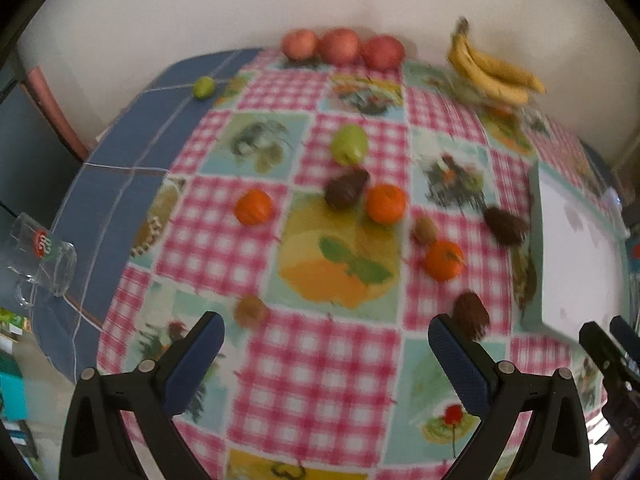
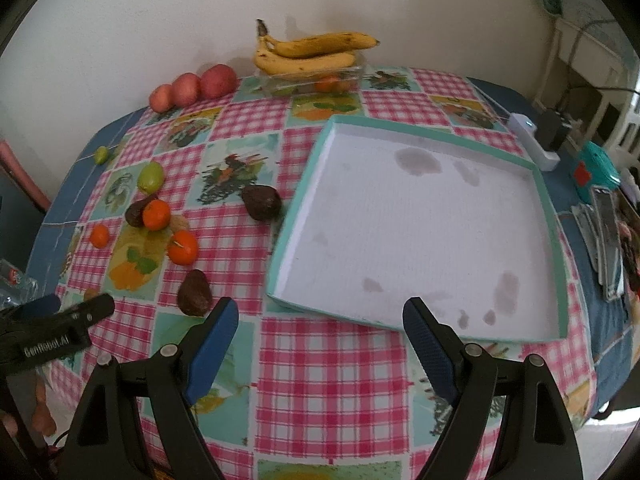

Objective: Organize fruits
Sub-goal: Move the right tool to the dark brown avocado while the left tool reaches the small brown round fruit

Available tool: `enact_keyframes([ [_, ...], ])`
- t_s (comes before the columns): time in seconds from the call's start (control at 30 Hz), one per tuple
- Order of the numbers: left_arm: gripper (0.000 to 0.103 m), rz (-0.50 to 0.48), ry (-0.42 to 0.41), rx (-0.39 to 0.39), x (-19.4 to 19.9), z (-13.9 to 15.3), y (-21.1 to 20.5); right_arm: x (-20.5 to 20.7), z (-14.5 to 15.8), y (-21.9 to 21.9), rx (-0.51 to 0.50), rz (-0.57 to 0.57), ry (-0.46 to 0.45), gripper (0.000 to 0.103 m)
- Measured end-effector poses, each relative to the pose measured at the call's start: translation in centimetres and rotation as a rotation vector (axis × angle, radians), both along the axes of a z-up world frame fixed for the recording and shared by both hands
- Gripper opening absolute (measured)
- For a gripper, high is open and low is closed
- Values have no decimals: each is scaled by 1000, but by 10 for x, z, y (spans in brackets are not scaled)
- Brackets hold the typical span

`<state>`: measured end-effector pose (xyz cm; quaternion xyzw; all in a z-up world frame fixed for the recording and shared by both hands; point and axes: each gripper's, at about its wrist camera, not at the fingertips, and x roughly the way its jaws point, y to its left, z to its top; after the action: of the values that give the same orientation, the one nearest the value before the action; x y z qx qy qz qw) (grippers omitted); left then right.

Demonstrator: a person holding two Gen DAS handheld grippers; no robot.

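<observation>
While nothing is held, the scene is read thus:
Left gripper: jaws spread wide, empty, lower centre.
Right gripper: jaws spread wide, empty, lower centre.
Fruits: avocado, orange, pear scattered at left.
Tray: seen at right, empty.

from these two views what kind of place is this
Most likely a home dining or kitchen table: a checked tablecloth printed with food pictures, loose fruit such as bananas, and a glass mug at the edge.
</observation>
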<state>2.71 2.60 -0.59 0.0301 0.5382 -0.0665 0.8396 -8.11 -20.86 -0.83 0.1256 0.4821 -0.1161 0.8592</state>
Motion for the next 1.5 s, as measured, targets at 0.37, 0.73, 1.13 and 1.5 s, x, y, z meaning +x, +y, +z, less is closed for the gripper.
enact_keyframes([
  [0.37,103,-20,-228,-71,22,37,63,39,16,39,31,149,-90,85],
  [0.73,92,-43,-12,-129,28,-10,72,74,4,75,32,249,-31,65],
  [1.13,52,-40,149,-124,31,-67,69,90,-50,93,45,293,190,51],
  [1.5,36,-34,158,-138,31,-74,73,90,-63,94,46,301,233,36],
])
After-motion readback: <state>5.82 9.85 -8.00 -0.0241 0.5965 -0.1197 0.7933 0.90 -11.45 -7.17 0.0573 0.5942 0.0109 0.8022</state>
